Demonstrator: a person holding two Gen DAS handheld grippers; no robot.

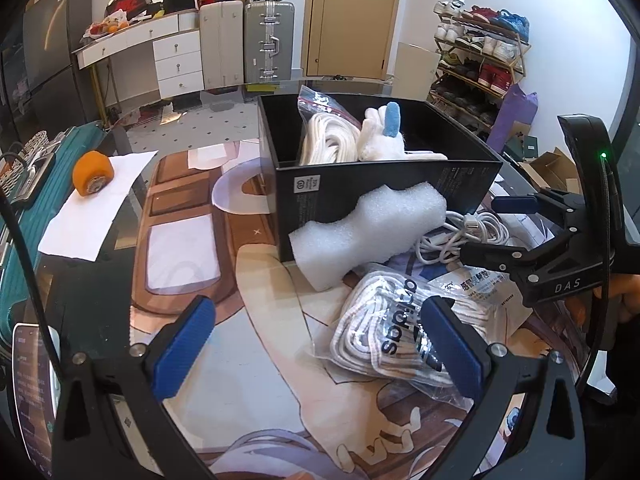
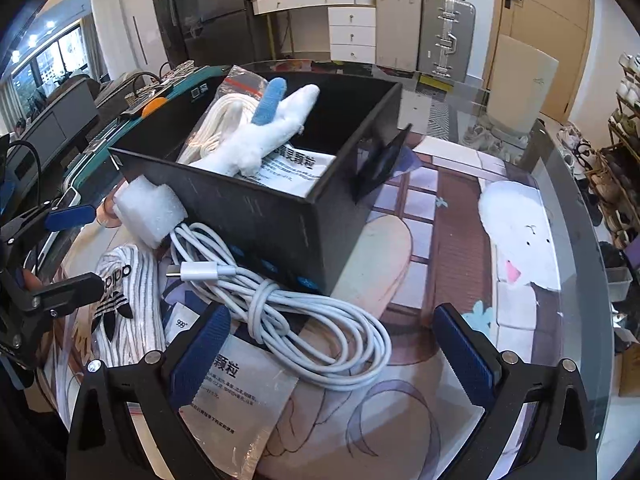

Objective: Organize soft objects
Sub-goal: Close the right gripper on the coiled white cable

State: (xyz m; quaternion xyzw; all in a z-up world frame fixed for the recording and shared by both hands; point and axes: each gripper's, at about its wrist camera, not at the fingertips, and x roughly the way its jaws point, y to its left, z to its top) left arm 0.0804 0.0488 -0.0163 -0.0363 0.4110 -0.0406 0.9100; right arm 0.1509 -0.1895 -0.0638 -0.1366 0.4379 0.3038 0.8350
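**Soft things half sorted beside the black box**

While a plush, white with a blue ear, lies in the black box against a zip bag of white rope, more soft items sit outside on the tabletop. A foam block leans against the box's front wall. Just beside it lies a coiled white cable, its plug end toward the foam. A clear bag of striped laces lies near the cable and reads "adidas" upside down, with the trefoil logo plain in the right wrist view. A foil sachet printed with Chinese characters lies partly under the cable; a second packet beside it shows "999".

Only the right wrist view shows a printed leaflet flat in the box under the plush, and a white creature drawn on the mat beneath the glass. Only the left wrist view shows an orange roller on white paper, well apart from the box, and a shoe rack by the wall.

Left tongs are spread wide and hold nothing, one finger over the laces bag. Right tongs are also wide open and empty, straddling the cable; their body reads "DAS" in the left wrist view.
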